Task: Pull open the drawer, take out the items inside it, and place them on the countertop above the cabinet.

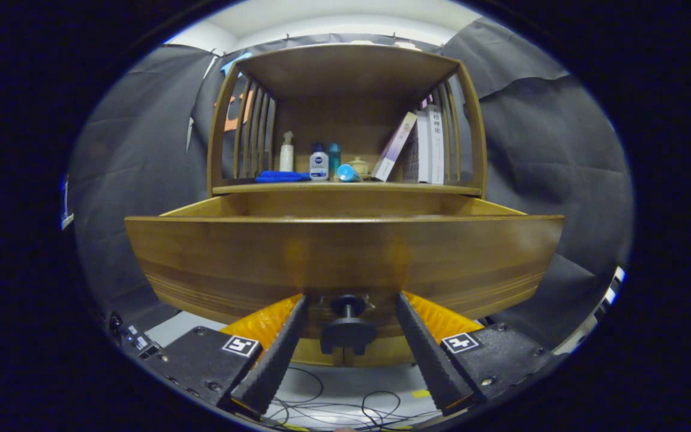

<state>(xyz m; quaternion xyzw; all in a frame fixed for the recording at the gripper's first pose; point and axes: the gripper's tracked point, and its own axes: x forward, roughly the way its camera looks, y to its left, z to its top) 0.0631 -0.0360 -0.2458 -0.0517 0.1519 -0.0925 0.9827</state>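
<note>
Gripper view: the drawer stands pulled out from the wooden cabinet, its dark knob between the fingers. The gripper is spread, both fingers clear of the knob. On the countertop beyond sit bottles, a blue cloth and leaning books. Cables lie on the floor below.

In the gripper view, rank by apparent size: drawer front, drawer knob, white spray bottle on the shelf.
1. Drawer front, by far the largest.
2. Drawer knob, between the open tool's fingers.
3. White spray bottle.
Knob and bottle look close; the knob sits much nearer the camera, so their true order is unsure.
</note>
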